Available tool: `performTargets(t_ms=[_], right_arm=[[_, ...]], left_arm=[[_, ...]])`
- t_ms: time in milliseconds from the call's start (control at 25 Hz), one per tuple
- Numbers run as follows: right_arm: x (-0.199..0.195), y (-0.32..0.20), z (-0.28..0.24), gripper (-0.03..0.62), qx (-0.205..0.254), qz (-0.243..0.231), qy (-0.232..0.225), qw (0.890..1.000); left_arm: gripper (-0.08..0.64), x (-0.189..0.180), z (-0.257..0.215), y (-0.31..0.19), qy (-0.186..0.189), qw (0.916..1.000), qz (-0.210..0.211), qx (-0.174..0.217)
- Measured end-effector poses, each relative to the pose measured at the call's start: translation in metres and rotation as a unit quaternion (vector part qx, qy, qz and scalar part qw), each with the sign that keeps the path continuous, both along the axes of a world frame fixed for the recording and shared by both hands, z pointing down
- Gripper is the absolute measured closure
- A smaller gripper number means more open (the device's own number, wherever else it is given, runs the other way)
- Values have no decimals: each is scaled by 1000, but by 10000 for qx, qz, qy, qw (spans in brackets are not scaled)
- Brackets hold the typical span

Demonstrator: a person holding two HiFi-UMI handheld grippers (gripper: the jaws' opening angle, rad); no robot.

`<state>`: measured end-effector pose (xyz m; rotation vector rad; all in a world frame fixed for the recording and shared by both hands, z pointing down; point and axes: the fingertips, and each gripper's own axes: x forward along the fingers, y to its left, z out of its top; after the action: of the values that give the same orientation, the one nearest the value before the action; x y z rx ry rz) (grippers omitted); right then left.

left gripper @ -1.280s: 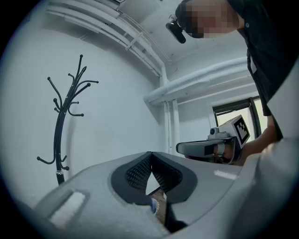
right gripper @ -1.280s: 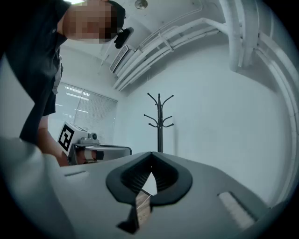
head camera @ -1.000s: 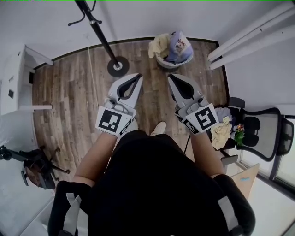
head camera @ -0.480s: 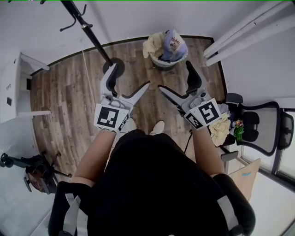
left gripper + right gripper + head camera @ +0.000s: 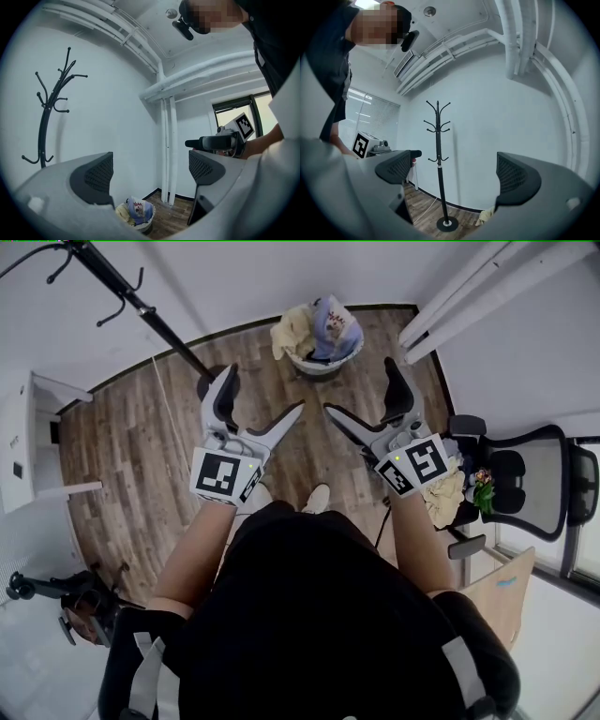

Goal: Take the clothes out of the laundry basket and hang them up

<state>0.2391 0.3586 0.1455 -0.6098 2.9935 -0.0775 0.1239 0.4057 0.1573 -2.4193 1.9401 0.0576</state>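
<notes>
Pointing level, both hand-held grippers [image 5: 264, 390] [image 5: 360, 385] have just opened.

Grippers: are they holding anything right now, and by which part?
Nothing. The left gripper and right gripper are empty, their jaws having just opened wide; the clothes lie in the basket.

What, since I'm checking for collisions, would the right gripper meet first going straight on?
Likely the coat stand, framed between the right gripper's empty jaws, which have just been opening; else the white wall. Depth unclear.

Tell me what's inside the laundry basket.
A cream garment and a bluish printed garment are heaped in the laundry basket, above its rim. Whatever lies under them is covered.
</notes>
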Motion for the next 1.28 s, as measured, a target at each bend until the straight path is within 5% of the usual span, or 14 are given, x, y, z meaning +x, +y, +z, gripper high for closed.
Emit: performTargets(t_ms=[320, 600, 920, 1280], right_arm=[[59, -39, 3, 37, 103, 121, 57, 9999], [86, -85, 11, 37, 39, 363, 44, 9993], [64, -162, 26, 37, -67, 608, 144, 9980], [-6, -279, 22, 38, -174, 944, 282, 9950]], left_arm=[[54, 63, -1, -49, -84, 9998, 197, -17], [53, 81, 3, -92, -183, 9994, 287, -90], [52, 46, 20, -172, -39, 9991, 411, -132], [52, -32, 17, -304, 199, 9966, 792, -142]])
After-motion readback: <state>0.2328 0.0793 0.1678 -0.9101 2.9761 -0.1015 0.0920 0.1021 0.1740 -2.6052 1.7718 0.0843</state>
